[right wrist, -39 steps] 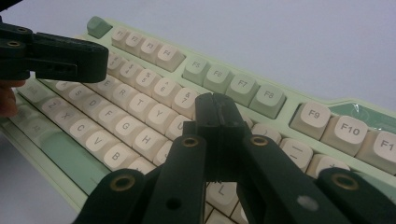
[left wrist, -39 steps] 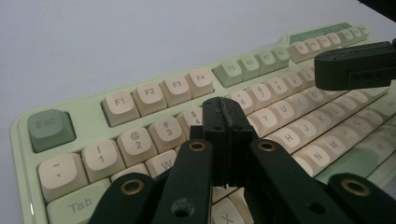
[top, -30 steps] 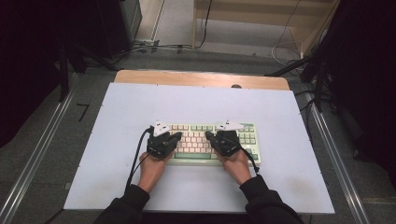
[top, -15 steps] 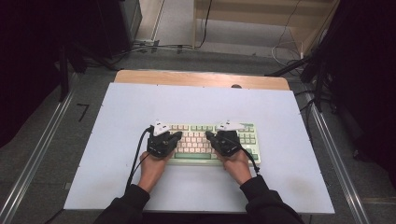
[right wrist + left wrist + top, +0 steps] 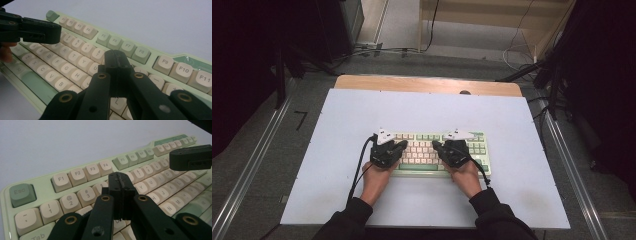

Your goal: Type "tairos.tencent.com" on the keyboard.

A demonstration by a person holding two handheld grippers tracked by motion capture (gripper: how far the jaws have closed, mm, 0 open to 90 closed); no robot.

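While closed, both tongs (image 5: 121, 185) (image 5: 117, 62) seemingly touch keyboard (image 5: 422, 150).

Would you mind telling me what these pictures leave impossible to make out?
- Key under the left claw: left gripper view, hidden by its shut jaws.
- Key under the right claw: right gripper view, likewise.
- Legends on the keyboard: high view, too small.
- Far function keys: left gripper view, blurred.

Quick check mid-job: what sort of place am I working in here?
Probably a lab or recording workspace, not a home desk. A pale table framed by metal rails holds just a keyboard, with loose cables on the grey floor and dark curtains around it.
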